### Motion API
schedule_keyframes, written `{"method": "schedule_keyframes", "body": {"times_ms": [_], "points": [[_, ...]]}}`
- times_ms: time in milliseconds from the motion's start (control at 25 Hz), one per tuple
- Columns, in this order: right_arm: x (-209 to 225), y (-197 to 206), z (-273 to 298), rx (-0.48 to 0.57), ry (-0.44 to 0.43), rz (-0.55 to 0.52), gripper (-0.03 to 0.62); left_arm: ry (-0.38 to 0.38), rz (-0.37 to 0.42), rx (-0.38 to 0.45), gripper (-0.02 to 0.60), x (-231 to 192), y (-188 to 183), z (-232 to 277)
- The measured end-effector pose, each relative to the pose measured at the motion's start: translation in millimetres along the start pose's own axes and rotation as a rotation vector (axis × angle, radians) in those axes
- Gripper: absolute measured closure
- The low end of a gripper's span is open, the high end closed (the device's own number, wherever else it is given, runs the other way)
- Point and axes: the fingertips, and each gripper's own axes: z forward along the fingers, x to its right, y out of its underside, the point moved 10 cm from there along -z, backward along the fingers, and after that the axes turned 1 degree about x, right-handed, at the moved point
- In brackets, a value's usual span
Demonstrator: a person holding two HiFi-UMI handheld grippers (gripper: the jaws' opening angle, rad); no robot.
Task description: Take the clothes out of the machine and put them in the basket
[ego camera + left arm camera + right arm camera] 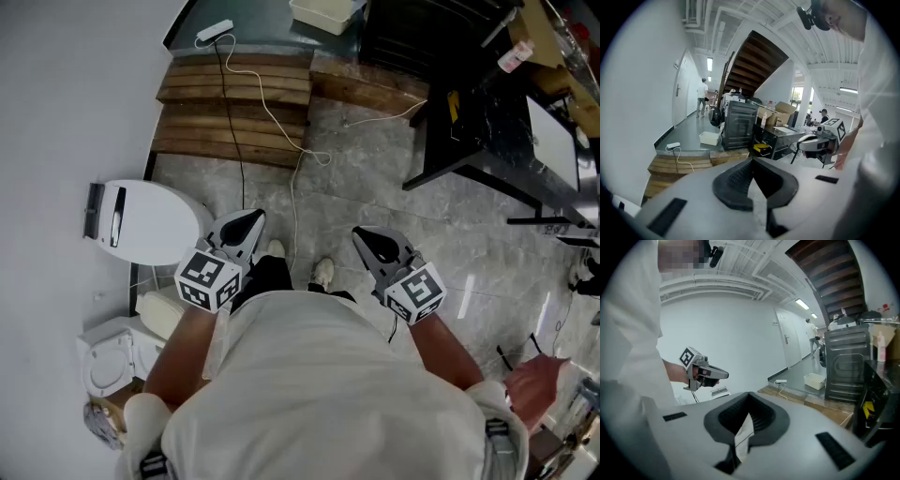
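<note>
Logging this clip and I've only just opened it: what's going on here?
A person stands on a grey stone floor with a gripper in each hand held out in front. The left gripper and the right gripper both have their jaws together, with nothing between them. A white round-topped appliance sits to the person's left, and a white tub lies beyond the wooden steps. Neither gripper touches anything, so the unloading has not yet begun.
</note>
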Motion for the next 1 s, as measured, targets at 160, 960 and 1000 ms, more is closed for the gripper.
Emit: {"method": "schedule_keyframes", "body": {"times_ms": [160, 960, 1000], "points": [[-31.9, -1.3, -2.8, -0.005, -0.015, -0.015, 0.591, -0.012, 0.035, 0.024, 0.552, 5.3, 4.1, -22.3], [-197.2, -20.4, 155.2, -0.056, 0.049, -0.024, 0.589, 0.144, 0.041, 0.103, 0.405, -148.1, 18.2, -119.6], [-201.6, -21.2, 163.2, -0.064, 0.052, -0.017, 0.589, 0.150, 0.041, 0.099, 0.405, -157.5, 19.8, -120.4]]}}
